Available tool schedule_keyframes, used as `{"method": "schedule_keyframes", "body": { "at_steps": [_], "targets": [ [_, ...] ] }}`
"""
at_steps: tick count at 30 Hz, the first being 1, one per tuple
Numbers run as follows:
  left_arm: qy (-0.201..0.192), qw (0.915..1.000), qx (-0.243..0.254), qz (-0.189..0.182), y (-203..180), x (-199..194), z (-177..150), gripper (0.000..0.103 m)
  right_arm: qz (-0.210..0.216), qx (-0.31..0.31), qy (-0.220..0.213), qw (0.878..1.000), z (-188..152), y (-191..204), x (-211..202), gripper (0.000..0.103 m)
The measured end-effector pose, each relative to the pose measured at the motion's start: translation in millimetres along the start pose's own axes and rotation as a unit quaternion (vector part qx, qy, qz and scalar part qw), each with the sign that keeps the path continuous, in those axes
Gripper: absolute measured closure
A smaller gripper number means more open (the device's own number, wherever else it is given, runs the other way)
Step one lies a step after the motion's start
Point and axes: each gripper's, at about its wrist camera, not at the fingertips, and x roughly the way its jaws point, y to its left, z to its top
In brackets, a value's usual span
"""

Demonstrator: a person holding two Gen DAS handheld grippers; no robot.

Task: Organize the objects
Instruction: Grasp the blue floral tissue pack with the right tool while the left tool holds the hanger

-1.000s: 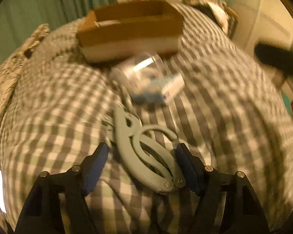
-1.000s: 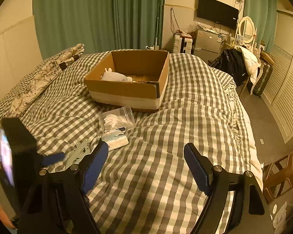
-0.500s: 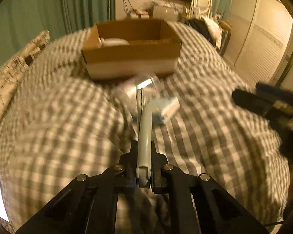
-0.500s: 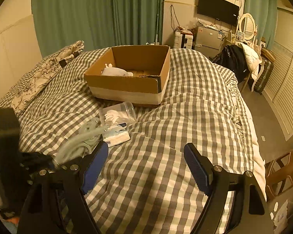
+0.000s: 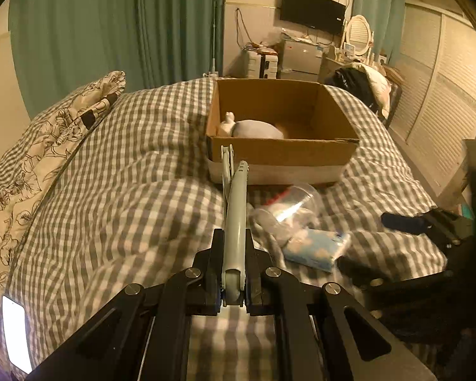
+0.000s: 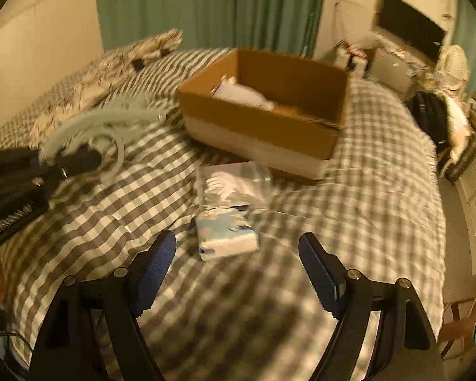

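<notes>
Bed (image 5: 117, 197): lying under both grippers
Box (image 5: 282, 152): sitting beyond both sets of jaws
Hanger (image 5: 234, 222): sticking forward from the left jaws
Left gripper (image 5: 233, 273): pinching the hanger
Right gripper (image 6: 238, 254): jaws standing spread; tissue pack (image 6: 227, 233) lying just ahead
</notes>
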Motion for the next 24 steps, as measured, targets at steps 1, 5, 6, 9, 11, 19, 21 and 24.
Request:
{"method": "schedule_keyframes", "body": {
  "at_steps": [1, 5, 6, 9, 11, 19, 21, 24],
  "targets": [
    [0.001, 1.0, 0.0, 0.0, 3, 3, 1, 0.094, 0.003, -0.004, 0.01, 1.0, 2, 1, 9, 0.023],
    [0.011, 0.9999, 0.001, 0.001, 7, 16, -1, 0.094, 0.009, -0.014, 0.06, 0.998, 8, 5, 51, 0.023],
    [0.015, 0.9999, -0.001, 0.0, 8, 19, -2, 0.094, 0.011, -0.014, 0.073, 0.997, 8, 6, 60, 0.023],
    [0.024, 0.9997, -0.005, -0.003, 10, 25, -5, 0.094, 0.007, -0.014, 0.096, 0.995, 7, 7, 74, 0.024],
    [0.028, 0.9996, -0.008, -0.007, 11, 27, -6, 0.094, 0.004, -0.015, 0.096, 0.995, 6, 7, 74, 0.037],
    [0.021, 0.9997, -0.007, -0.011, 12, 13, -10, 0.094, -0.002, 0.0, 0.053, 0.999, 0, 3, 45, 0.048],
    [0.016, 0.9998, -0.006, -0.011, 12, 8, -9, 0.094, -0.012, 0.009, 0.033, 0.999, 2, -2, 28, 0.048],
    [0.007, 0.9999, -0.005, -0.014, 12, -1, -6, 0.094, -0.025, 0.023, 0.002, 0.999, 6, -11, -1, 0.048]
  ]
}}
